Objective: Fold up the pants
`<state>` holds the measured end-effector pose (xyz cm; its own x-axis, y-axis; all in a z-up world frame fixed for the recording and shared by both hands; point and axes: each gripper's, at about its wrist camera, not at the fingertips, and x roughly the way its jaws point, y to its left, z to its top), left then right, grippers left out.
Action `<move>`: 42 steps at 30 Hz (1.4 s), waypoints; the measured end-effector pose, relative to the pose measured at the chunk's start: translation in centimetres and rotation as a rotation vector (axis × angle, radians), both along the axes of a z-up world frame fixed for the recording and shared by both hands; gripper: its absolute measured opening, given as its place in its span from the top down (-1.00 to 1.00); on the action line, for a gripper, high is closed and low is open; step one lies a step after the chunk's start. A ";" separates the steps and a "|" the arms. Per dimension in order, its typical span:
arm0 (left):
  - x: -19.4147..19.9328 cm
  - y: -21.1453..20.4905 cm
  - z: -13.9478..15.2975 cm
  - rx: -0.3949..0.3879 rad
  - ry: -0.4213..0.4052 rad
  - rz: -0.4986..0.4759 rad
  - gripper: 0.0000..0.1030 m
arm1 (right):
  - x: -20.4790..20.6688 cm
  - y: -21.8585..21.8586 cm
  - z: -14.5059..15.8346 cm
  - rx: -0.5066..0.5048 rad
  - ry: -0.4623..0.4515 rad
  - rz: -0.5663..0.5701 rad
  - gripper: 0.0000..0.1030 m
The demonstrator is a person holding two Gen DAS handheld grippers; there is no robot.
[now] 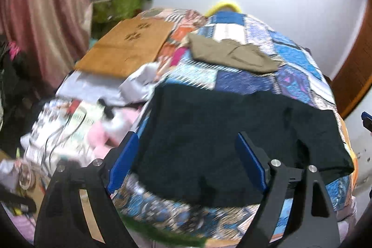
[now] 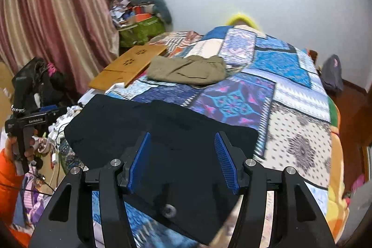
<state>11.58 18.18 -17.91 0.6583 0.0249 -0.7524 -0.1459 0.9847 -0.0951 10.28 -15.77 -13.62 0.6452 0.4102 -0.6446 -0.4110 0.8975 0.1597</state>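
Both claws, left claw (image 1: 188,162) and right claw (image 2: 182,162), are held open and empty, angled down above the black pants (image 2: 162,131); "GenRobot.AI" is read at left.

Pants (image 2: 162,131) on bed (image 2: 300,150)

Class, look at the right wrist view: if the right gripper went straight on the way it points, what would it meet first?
Most likely the black pants on the patchwork quilt: the open right gripper points down at them, nothing between. Depth is uncertain.
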 end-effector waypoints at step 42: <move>2.9 3.3 -5.2 -0.239 0.003 0.094 0.51 | 0.7 4.0 -6.4 0.069 0.218 0.019 -0.10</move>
